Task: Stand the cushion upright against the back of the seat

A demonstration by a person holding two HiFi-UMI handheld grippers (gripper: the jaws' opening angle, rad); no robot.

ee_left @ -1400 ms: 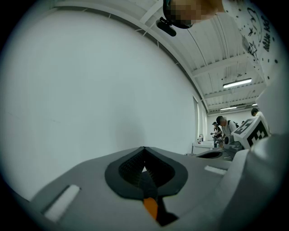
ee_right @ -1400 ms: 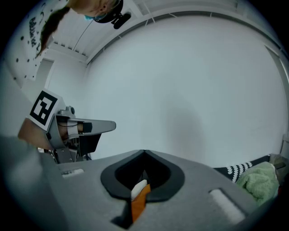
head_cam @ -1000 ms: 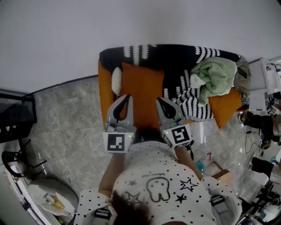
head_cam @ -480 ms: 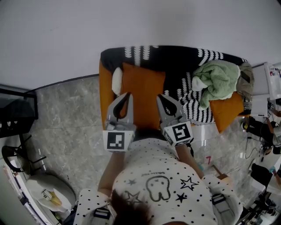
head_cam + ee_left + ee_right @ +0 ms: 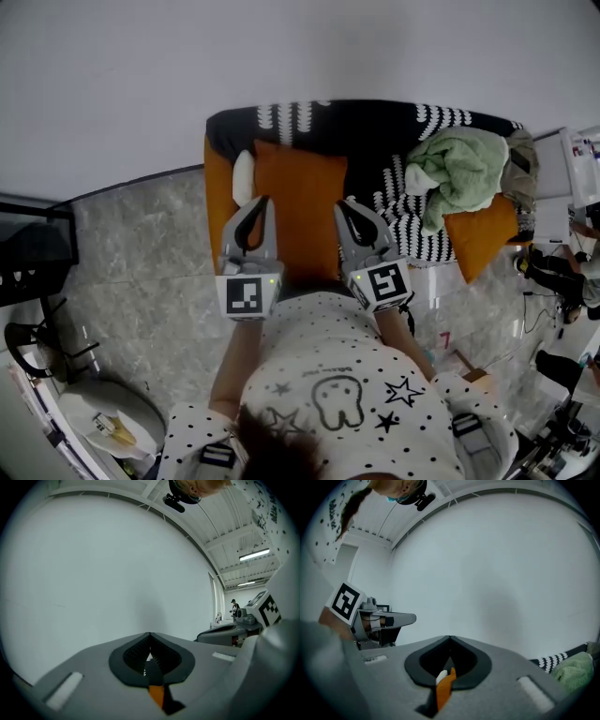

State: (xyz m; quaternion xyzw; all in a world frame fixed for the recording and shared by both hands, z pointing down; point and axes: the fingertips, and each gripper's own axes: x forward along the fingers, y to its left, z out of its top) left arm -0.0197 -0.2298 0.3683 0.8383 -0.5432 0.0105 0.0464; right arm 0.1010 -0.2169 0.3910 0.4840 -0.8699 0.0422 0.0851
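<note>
The orange cushion hangs over the left end of a seat that is orange under a black throw with white marks. My left gripper is shut on the cushion's left edge. My right gripper is shut on its right edge. A sliver of orange fabric shows between the closed pads of the left gripper. Orange fabric with a white strip is pinched in the right gripper. Both grippers face the white wall. Whether the cushion touches the seat back is unclear.
A white object lies by the cushion's left edge. A green blanket and a second orange cushion fill the seat's right end. Grey marble floor lies to the left, with cluttered equipment at the right.
Both grippers and the cushion between them have shifted a little to the left and toward the seat back. Both grips are unchanged.
</note>
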